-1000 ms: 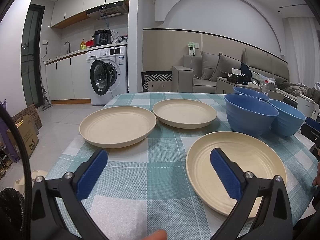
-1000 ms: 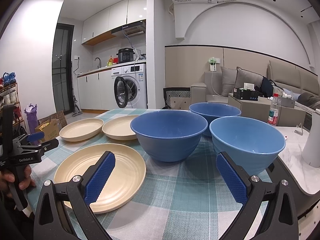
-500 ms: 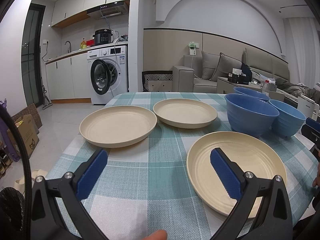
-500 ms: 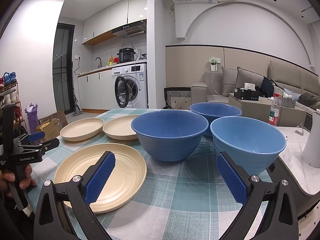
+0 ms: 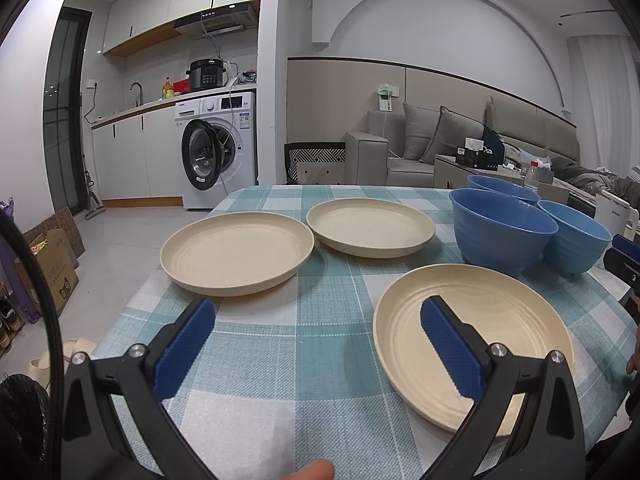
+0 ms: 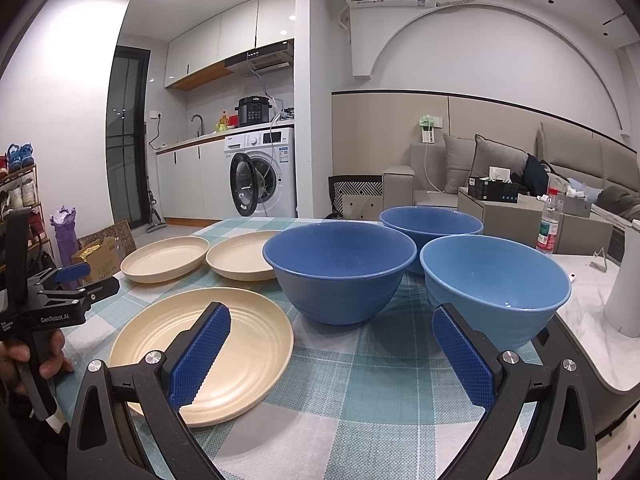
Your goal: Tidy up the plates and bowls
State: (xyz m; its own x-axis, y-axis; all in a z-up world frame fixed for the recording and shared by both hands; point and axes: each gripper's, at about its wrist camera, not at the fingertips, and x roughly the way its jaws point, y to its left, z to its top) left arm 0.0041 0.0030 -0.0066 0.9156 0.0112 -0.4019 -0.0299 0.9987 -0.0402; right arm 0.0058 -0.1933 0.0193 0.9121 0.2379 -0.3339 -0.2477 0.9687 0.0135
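Both grippers, left (image 5: 316, 344) and right (image 6: 332, 356), gape empty. Pinch near plate (image 5: 472, 340) by rim, stack on another plate (image 5: 236, 252); keep level.

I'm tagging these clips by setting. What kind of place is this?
Most likely a home: an open-plan apartment. A kitchen counter with a washing machine under it stands at the back, a grey sofa with cushions to the right, and plates and bowls sit on a table with a checked tablecloth.
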